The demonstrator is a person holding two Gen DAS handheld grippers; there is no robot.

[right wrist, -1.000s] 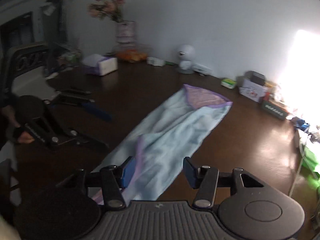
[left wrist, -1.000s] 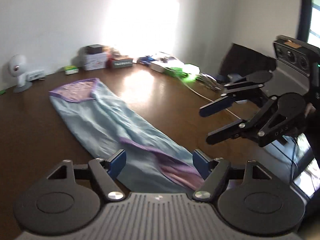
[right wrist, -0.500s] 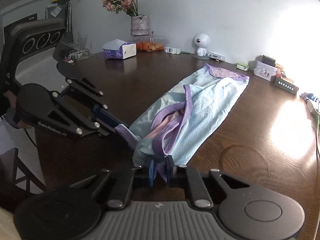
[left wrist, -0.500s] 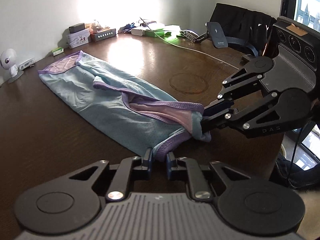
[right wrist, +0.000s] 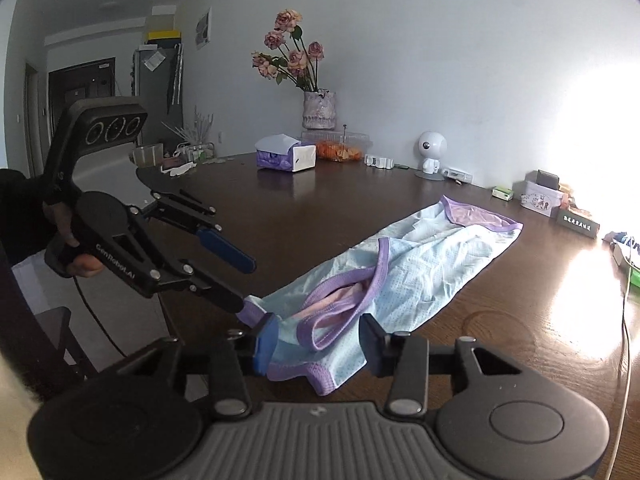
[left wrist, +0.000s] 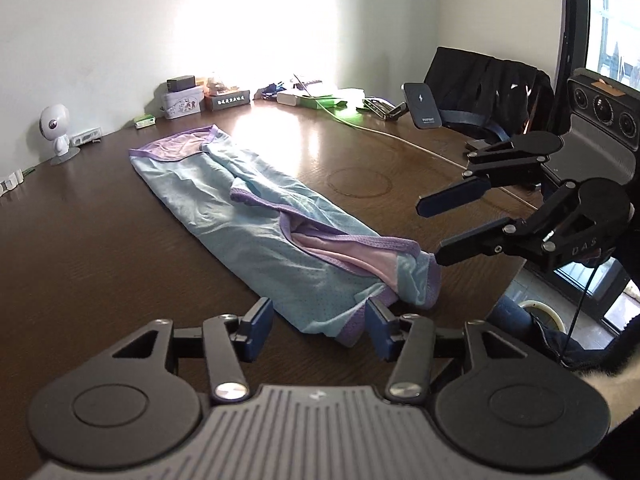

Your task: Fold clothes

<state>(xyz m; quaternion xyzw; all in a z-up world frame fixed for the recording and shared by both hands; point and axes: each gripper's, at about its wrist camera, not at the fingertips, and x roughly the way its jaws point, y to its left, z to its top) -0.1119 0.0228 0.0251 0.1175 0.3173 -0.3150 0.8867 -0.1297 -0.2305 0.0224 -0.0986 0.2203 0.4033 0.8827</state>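
Note:
A light-blue garment (left wrist: pixel 256 220) with purple trim lies lengthwise on the dark wooden table (left wrist: pixel 80 248), its near end bunched with pink lining showing. My left gripper (left wrist: pixel 319 326) sits low at that near end with its jaws opening. The purple corner lies between them, close to the right finger (left wrist: pixel 380 332), and is not pressed. My right gripper (right wrist: pixel 318 344) also has its jaws opening, with the hem of the garment (right wrist: pixel 432 272) loose between the fingers. Each view shows the other gripper at the hem: the right gripper (left wrist: pixel 434 232), the left gripper (right wrist: pixel 244 285).
Along the far wall stand a white round-headed figure (left wrist: pixel 54 130), small boxes (left wrist: pixel 182 100), a tissue box (right wrist: pixel 286 156) and a vase of flowers (right wrist: pixel 318 110). A white cable (left wrist: pixel 420 146) crosses the table's right side. A chair draped in black (left wrist: pixel 484 84) stands beyond it.
A second ago both grippers hung open over the flat garment. Half a second ago both were shut on its near hem. Now both have opened and the bunched hem rests on the table.

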